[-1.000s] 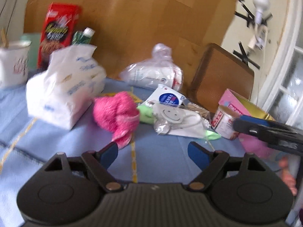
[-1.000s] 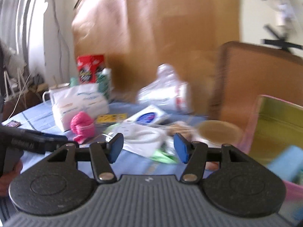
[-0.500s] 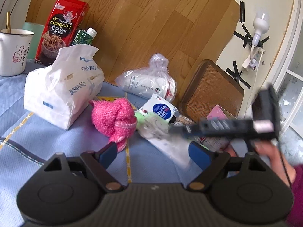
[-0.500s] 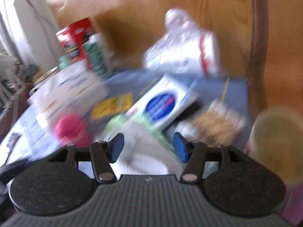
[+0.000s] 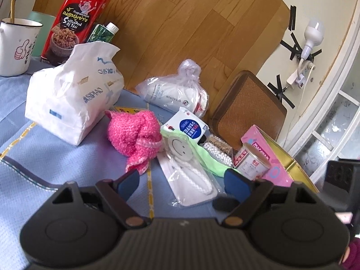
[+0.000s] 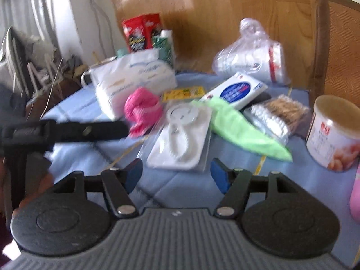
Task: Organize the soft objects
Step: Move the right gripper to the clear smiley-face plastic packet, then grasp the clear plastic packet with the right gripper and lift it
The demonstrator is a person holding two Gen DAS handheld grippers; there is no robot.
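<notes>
A pink knitted cloth [image 5: 135, 135] lies bunched on the blue tablecloth [image 5: 56, 157]; it also shows in the right wrist view [image 6: 141, 110]. A light green cloth [image 6: 243, 130] lies beside a clear pack holding a white smiley rope item [image 6: 182, 137], also in the left wrist view [image 5: 186, 166]. A white tissue pack [image 5: 72, 94] stands left of the pink cloth. My left gripper [image 5: 183, 181] is open and empty, just short of the pink cloth. My right gripper [image 6: 177, 174] is open and empty, in front of the smiley pack.
A tied plastic bag of white goods [image 5: 180, 92], a blue-and-white box [image 5: 189, 128], cotton swabs [image 6: 276, 114] and a round tin [image 6: 333, 135] crowd the table. A red noodle box [image 5: 74, 22], a white mug [image 5: 15, 47] and a pink-and-gold box [image 5: 270, 157] stand around.
The right gripper has drawn back out of the left wrist view's centre to its right edge. The right wrist view has pulled back from the blue box. Both grippers stay open.
</notes>
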